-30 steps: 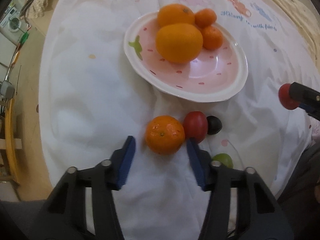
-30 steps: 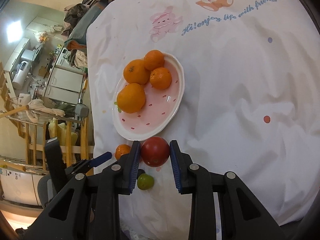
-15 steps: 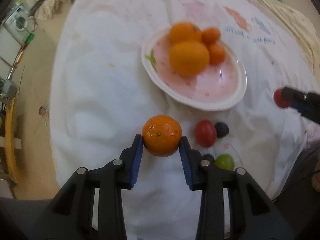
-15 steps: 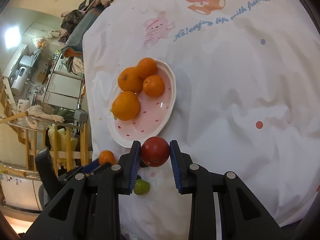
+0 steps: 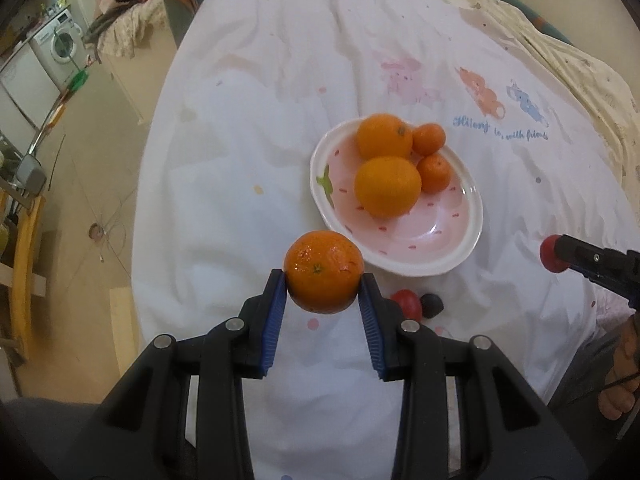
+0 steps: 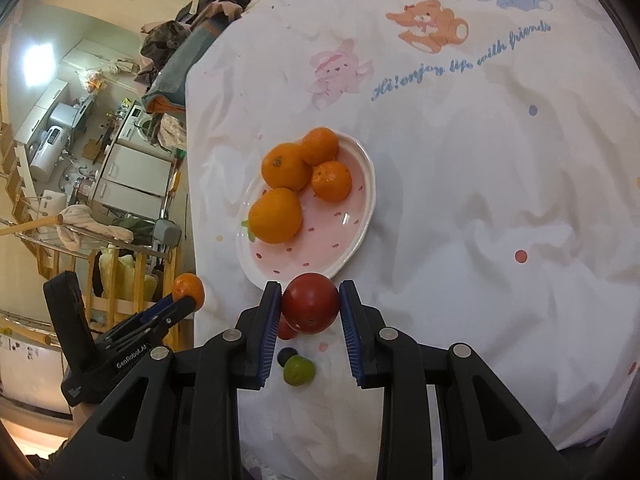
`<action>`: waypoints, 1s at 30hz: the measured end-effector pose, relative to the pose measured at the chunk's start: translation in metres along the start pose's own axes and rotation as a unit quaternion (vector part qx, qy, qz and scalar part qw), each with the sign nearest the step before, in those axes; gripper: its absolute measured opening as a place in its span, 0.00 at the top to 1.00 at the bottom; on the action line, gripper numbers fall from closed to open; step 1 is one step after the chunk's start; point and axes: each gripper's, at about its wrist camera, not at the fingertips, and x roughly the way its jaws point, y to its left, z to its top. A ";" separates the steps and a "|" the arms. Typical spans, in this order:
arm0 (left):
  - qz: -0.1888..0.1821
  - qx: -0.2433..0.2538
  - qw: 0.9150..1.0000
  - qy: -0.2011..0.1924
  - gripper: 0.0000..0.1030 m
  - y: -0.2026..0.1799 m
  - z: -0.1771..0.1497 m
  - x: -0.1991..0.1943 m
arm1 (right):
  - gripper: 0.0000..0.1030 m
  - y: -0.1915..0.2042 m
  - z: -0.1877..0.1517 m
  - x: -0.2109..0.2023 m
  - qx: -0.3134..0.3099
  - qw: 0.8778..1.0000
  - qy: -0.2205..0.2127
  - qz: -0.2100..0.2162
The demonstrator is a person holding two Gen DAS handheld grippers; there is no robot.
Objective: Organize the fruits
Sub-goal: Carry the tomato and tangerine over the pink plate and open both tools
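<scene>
Nearest, the left gripper [image 5: 323,282] has its blue pads clamped on an orange [image 5: 324,271], held clear of the white cloth [image 5: 240,184], presumably so it can be carried over the rim without dragging. The right gripper [image 6: 309,308] is likewise closed on a red fruit [image 6: 310,303], squeezed at its widest part; that fruit hangs just short of the near edge of the plate [image 6: 360,236], as if waiting its turn.

Below them on the cloth lie the leftovers: a second red fruit [image 5: 408,303] touching a dark plum [image 5: 431,304], and beside those a green fruit [image 6: 298,369]. They sit bunched together close to the person, within easy reach of either hand.

Further off is the pink, speckled plate, with four oranges [image 5: 387,186] crowded into its far half, all touching. That leaves the near half bare, which looks like the obvious landing spot for what is being held. The plate seems to be the gathering place, so I'd judge the sorting roughly half done.

Beyond, the cloth carries cartoon animals and blue lettering.
</scene>
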 end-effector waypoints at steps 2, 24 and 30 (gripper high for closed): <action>0.001 0.008 1.000 -0.006 0.69 -0.002 0.006 -0.005 | 0.70 0.003 0.001 -0.008 0.001 1.000 -0.011 0.007; 0.013 0.041 0.998 -0.044 0.68 -0.008 0.076 -0.003 | 0.70 0.032 0.059 -0.014 -0.039 0.998 -0.051 0.001; 0.016 0.034 0.999 -0.029 0.68 -0.011 0.089 0.026 | 0.70 0.027 0.078 0.015 -0.042 0.999 -0.023 -0.010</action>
